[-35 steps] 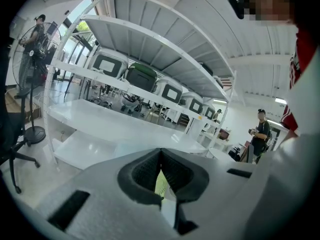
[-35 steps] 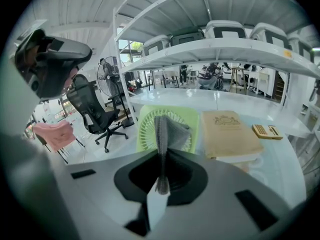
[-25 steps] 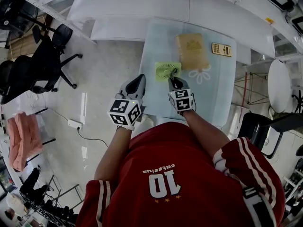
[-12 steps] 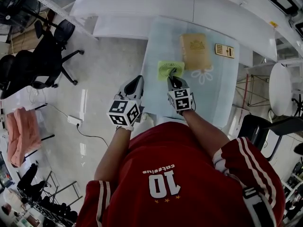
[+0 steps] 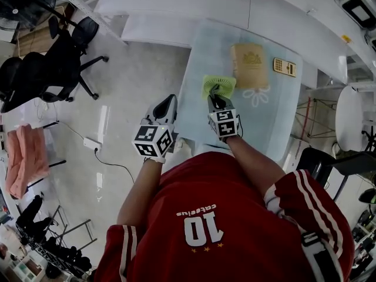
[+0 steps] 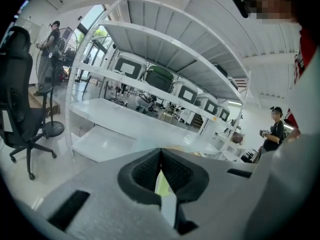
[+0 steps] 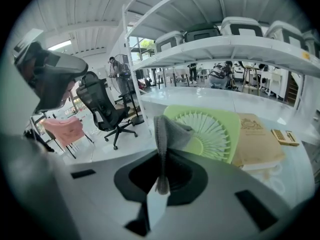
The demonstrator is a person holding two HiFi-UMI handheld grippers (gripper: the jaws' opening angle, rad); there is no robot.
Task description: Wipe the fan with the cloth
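Cloth (image 7: 169, 128) pinched in your right gripper (image 5: 215, 96), at near edge of fan (image 7: 215, 134): drag it lightly across, pinch firm. Left gripper (image 5: 168, 106) closed, empty, aside.

An open lab or workshop hall: tall white shelving racks (image 6: 165, 56) carry lidded crates (image 7: 245, 25), black swivel chairs (image 5: 50, 75) stand on a polished floor (image 5: 141, 81), and people (image 7: 220, 73) work at far benches
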